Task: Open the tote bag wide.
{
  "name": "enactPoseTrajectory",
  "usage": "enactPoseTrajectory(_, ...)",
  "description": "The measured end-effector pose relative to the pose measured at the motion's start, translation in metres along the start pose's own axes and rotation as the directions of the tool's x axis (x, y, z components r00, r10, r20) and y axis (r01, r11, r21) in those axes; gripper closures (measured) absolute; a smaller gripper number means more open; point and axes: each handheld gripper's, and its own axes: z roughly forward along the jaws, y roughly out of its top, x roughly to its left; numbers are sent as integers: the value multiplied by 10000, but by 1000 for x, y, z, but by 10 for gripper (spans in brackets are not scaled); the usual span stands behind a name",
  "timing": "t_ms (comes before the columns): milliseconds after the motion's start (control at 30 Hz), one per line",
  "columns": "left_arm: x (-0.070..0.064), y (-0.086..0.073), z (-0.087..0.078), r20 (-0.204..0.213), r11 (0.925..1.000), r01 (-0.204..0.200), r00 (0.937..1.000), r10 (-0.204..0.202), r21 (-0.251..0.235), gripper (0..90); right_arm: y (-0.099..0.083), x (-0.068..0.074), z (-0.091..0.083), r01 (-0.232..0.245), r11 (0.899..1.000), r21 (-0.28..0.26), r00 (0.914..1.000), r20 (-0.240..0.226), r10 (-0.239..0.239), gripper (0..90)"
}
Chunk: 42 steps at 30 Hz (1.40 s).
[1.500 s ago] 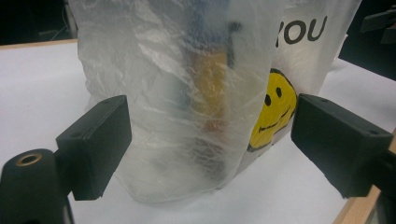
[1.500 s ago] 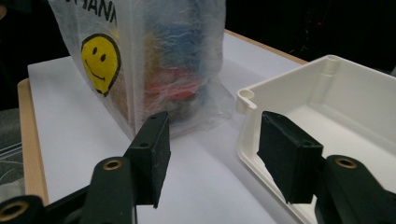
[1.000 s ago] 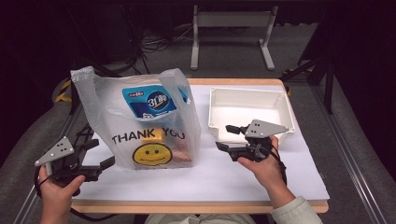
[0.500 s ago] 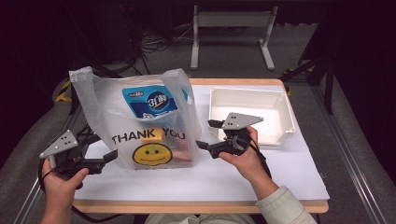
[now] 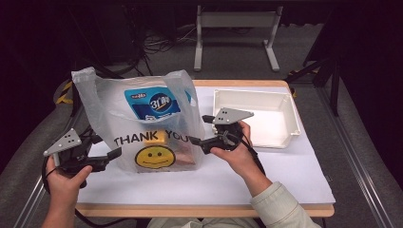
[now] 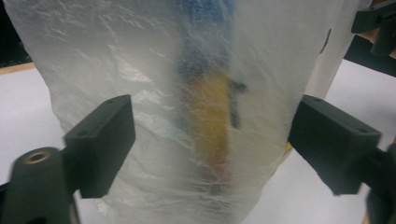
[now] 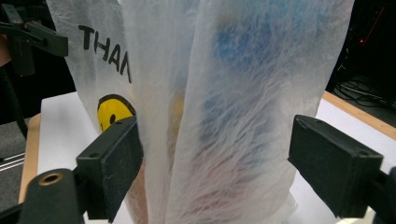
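Your left gripper (image 5: 111, 153) and right gripper (image 5: 199, 129), jaws both spread apart, flank the translucent white plastic smiley-face bag (image 5: 142, 123) standing between them.

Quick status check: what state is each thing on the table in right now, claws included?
Plastic bag: standing upright, filled, handles up, ungripped.
Blue package: inside the bag, at the top.
White tray: empty, right of the bag.
Left claw: open, jaws either side of the bag's edge.
Right claw: open, jaws straddling the bag's opposite edge.
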Motion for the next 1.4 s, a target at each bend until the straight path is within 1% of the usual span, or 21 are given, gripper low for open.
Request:
enactPoseTrajectory(33,1,1,1,-76,10000,-48,10000,47,-66,207,0,-2,1,-30,10000,-59,10000,31,30,234)
enactPoseTrajectory(167,3,1,2,-140,9999,-70,9999,68,-126,217,0,-5,2,-220,9997,-140,9998,3,220,248)
enactPoseTrajectory(300,4,1,3,-158,9998,-182,9997,180,-115,293,1,-6,2,-176,9997,-138,9998,67,177,297)
enactPoseTrajectory(367,5,1,2,-142,9996,-273,9995,271,-91,371,2,-7,2,-149,9999,-86,9998,135,151,334)
enactPoseTrajectory(400,5,1,2,-142,9996,-273,9995,271,-91,405,2,-7,2,-154,9998,-83,9998,155,155,364)
enactPoseTrajectory(467,6,1,2,-132,9995,-299,9995,298,-64,506,2,-9,1,-145,9998,-112,9996,257,147,436)
enactPoseTrajectory(500,6,1,1,-101,9994,-337,9994,337,-30,506,2,-9,1,-145,9998,-112,9996,257,147,436)
enactPoseTrajectory(567,6,0,1,-161,9989,-468,9988,468,2,601,2,-11,-1,-203,9997,-103,9991,360,207,490)
enactPoseTrajectory(633,7,0,0,-146,9988,-485,9987,486,63,689,1,-13,-1,-263,9996,-67,9986,468,266,523)
enactPoseTrajectory(700,7,0,0,-150,9987,-499,9986,500,86,758,1,-14,-1,-293,9996,-52,9982,527,296,539)
enactPoseTrajectory(733,7,0,0,-189,9986,-503,9985,505,137,758,1,-15,-2,-321,9995,-46,9979,560,323,558)
enactPoseTrajectory(767,8,0,0,-191,9986,-513,9985,516,157,804,0,-15,-2,-344,9994,4,9975,618,343,579)
enactPoseTrajectory(833,8,-1,0,-233,9982,-561,9981,566,191,859,0,-16,-3,-353,9994,71,9970,695,347,614)
enactPoseTrajectory(933,7,-2,0,-214,9987,-486,9986,489,167,896,-1,-17,-3,-339,9994,121,9972,678,330,658)
enactPoseTrajectory(967,7,-3,0,-184,9990,-426,9989,429,139,899,-1,-17,-3,-314,9994,118,9974,659,306,683)
enactPoseTrajectory(1033,7,-4,-1,-198,9987,-470,9987,475,212,900,-2,-17,-4,-238,9997,80,9977,630,232,729)
enactPoseTrajectory(1100,7,-5,-1,-152,9986,-490,9987,493,193,900,-2,-17,-4,-222,9997,86,9978,623,216,744)
enactPoseTrajectory(1200,8,-6,0,-93,9987,-471,9988,473,216,900,-3,-19,-3,-233,9996,180,9976,659,220,807)
enactPoseTrajectory(1400,11,-10,4,-93,9984,-401,9991,405,409,900,-6,-22,-1,-366,9989,304,9972,657,346,849)
